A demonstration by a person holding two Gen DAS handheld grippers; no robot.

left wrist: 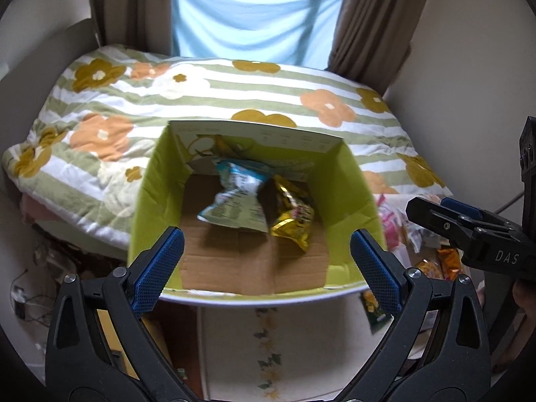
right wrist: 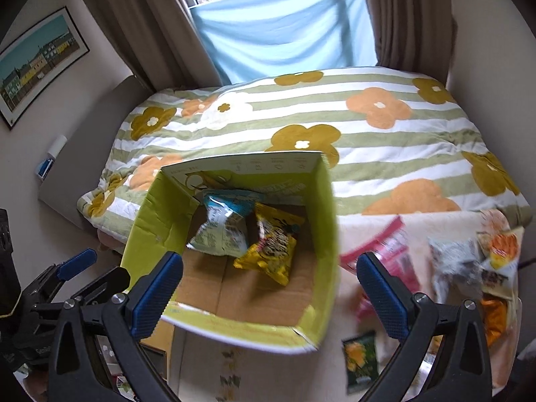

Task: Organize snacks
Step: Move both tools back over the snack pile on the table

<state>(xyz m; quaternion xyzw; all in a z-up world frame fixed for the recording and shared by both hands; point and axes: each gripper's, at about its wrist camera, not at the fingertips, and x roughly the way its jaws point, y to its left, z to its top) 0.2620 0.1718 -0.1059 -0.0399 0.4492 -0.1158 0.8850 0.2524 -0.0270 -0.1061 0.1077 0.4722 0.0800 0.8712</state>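
A green cardboard box (left wrist: 157, 201) (right wrist: 330, 234) stands open in front of a bed. Inside lie a white-and-blue snack bag (left wrist: 234, 201) (right wrist: 221, 231) and a yellow snack bag (left wrist: 291, 217) (right wrist: 271, 248). My left gripper (left wrist: 266, 268) is open and empty above the box's near edge. My right gripper (right wrist: 269, 294) is open and empty over the box's near right part; it also shows in the left wrist view (left wrist: 469, 224). Loose snacks lie right of the box: a pink packet (right wrist: 382, 248), a grey bag (right wrist: 452, 264), an orange bag (right wrist: 495, 315) and a dark green packet (right wrist: 360, 361).
A bed with a flowered green-striped quilt (left wrist: 234, 100) (right wrist: 368, 134) lies behind the box. A window with brown curtains (right wrist: 402, 10) is at the back. The snacks rest on a pale floral surface (right wrist: 251, 368). Clutter and cables (left wrist: 30, 288) lie at the left.
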